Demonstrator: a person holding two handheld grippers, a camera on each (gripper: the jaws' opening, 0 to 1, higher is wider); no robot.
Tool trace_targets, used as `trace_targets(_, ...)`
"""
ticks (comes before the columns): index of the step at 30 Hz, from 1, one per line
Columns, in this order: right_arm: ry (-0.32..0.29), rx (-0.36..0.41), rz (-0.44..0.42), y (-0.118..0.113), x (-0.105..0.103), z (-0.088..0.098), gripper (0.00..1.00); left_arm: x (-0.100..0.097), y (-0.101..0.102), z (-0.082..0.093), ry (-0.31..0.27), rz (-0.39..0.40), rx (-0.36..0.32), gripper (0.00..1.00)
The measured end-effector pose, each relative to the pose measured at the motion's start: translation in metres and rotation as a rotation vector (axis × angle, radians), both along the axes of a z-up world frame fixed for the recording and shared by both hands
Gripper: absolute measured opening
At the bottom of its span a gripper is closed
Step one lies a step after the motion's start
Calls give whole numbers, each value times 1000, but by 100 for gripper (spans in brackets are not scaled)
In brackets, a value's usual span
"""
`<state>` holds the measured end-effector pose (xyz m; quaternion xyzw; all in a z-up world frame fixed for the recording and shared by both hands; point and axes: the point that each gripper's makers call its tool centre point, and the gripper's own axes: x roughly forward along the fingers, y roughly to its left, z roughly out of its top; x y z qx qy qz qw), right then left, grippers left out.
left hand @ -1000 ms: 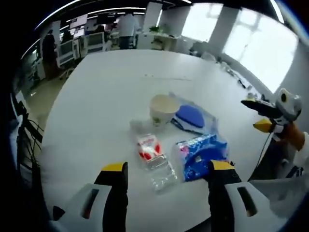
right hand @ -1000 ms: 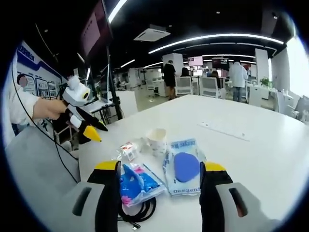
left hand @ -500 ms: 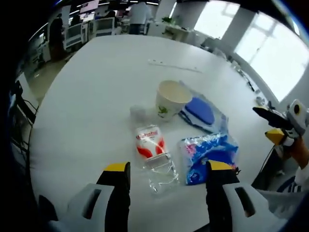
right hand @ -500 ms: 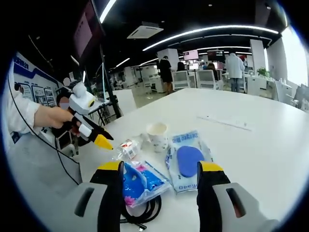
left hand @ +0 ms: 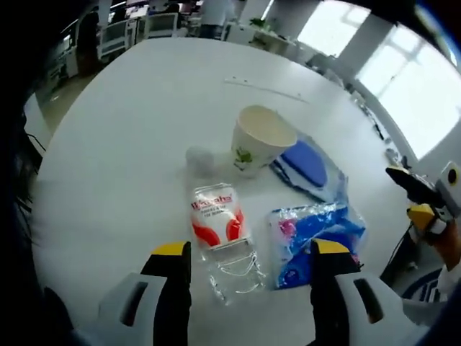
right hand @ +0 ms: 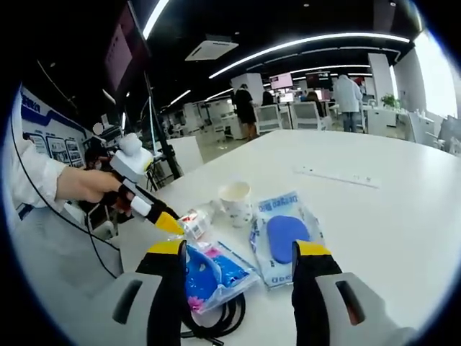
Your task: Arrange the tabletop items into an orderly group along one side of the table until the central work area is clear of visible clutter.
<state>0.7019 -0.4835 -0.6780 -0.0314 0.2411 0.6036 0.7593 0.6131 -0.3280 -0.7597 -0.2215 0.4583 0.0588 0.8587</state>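
Note:
A clear plastic bottle with a red and white label lies on the white table, just ahead of my left gripper, which is open with the bottle's near end between its jaws. Beyond the bottle stands a paper cup. To the right lie a clear bag with a blue pad and a blue printed packet. My right gripper is open above the packet and the bag. From there the left gripper, held by a hand, sits by the bottle near the cup.
A black cable coils at the table edge under the packet. A thin white strip lies farther out on the table. A small pale round thing sits beside the cup. Chairs, desks and standing people fill the office behind.
My left gripper has come down and forward toward the bottle, which now looms larger between its jaws. The right gripper has barely moved.

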Motion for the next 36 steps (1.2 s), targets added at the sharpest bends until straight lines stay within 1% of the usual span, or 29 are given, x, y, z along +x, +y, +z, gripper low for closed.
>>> trace_targets(7,16,9,-11,-1,0,-2,56,2,0,-13,25,20,-9,63)
trace_targets(11,24,11,-16,-3,0,-3,55,2,2,-19,38,31,-1,61)
trace_targets(15,35,16,-27,-5,1,-4,55,4,4,-22,43,52,9,59)
trace_targets(18,53,32,-42,-6,2,-4,55,6,3,-25,48,64,0,56)
trace_targets(21,68,45,-55,-7,2,-4,55,6,4,-27,56,65,8,56)
trace_targets(28,83,56,-64,-5,0,-5,54,8,8,-28,53,104,10,55)
trace_targets(32,84,59,-59,-3,-2,-4,54,7,11,-28,43,141,10,48)
trace_targets(34,86,62,-57,-2,-3,-3,54,4,16,-29,46,154,21,42)
trace_targets(35,85,60,-55,-2,-3,-4,54,3,17,-30,45,159,17,41)
trace_targets(36,85,59,-56,-2,-3,-4,54,4,17,-29,33,182,-13,41)
